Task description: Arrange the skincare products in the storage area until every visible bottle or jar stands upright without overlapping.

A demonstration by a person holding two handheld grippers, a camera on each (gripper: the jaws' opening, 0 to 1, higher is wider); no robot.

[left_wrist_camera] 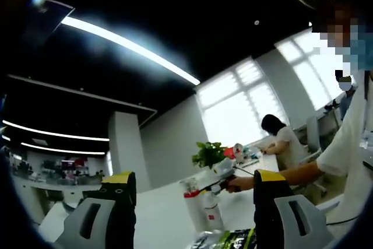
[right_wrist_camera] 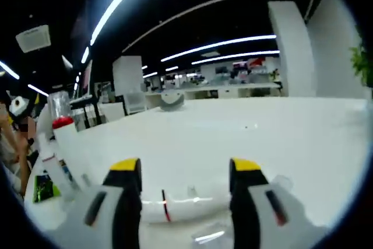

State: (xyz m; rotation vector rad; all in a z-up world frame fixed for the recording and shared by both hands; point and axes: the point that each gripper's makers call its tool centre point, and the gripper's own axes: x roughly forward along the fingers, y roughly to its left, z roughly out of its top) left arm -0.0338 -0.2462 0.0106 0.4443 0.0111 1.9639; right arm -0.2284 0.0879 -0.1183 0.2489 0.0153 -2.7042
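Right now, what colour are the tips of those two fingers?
Yellow tips on black fingers, clearest in the right gripper view.

The right gripper (right_wrist_camera: 185,193) points across a white table (right_wrist_camera: 245,138), its two yellow-tipped jaws apart, with a white tube (right_wrist_camera: 186,207) with a red band lying crosswise between them near their base; contact cannot be confirmed. At the left, a white bottle (right_wrist_camera: 65,144) with a red cap stands upright, a second white bottle (right_wrist_camera: 51,170) stands just beside it, and a green packet (right_wrist_camera: 42,186) lies at the table edge. A grey round object (right_wrist_camera: 171,101) rests at the far side of the table.
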